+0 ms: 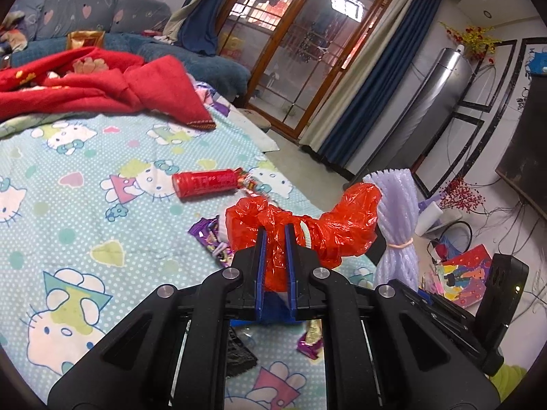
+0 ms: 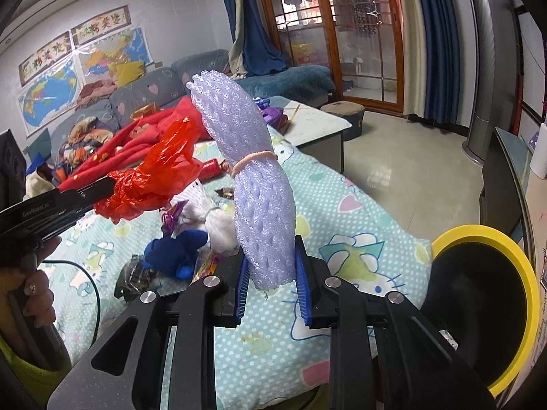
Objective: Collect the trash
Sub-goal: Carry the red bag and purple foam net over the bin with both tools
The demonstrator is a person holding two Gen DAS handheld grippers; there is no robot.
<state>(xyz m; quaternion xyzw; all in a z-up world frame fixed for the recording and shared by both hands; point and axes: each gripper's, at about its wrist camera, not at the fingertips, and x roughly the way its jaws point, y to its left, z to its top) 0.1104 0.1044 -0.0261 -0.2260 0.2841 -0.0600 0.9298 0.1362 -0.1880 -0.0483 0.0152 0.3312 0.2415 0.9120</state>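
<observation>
1. Grippers: two, the left gripper (image 1: pixel 275 235) and the right gripper (image 2: pixel 271 266).
2. Red plastic bag (image 1: pixel 307 232): one.
3. Purple foam net bundle (image 2: pixel 253 177): one.
4. Red cylindrical can (image 1: pixel 205 184): one.
5. Purple snack wrappers: two, one (image 1: pixel 208 235) by the bag, one (image 1: pixel 309 340) nearer the camera.
6. Yellow-rimmed bin (image 2: pixel 526 307): one.

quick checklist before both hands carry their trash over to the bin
1. Left gripper shut on red plastic bag: ok.
2. Right gripper shut on purple foam netting: ok.
3. Both pieces lifted off the bedsheet: ok.
4. Yellow-rimmed bin mouth open and close by the right gripper: ok.
5. Bin has room left: cannot tell.
6. Bed free of trash: not ok, red tube and purple wrappers remain.
</observation>
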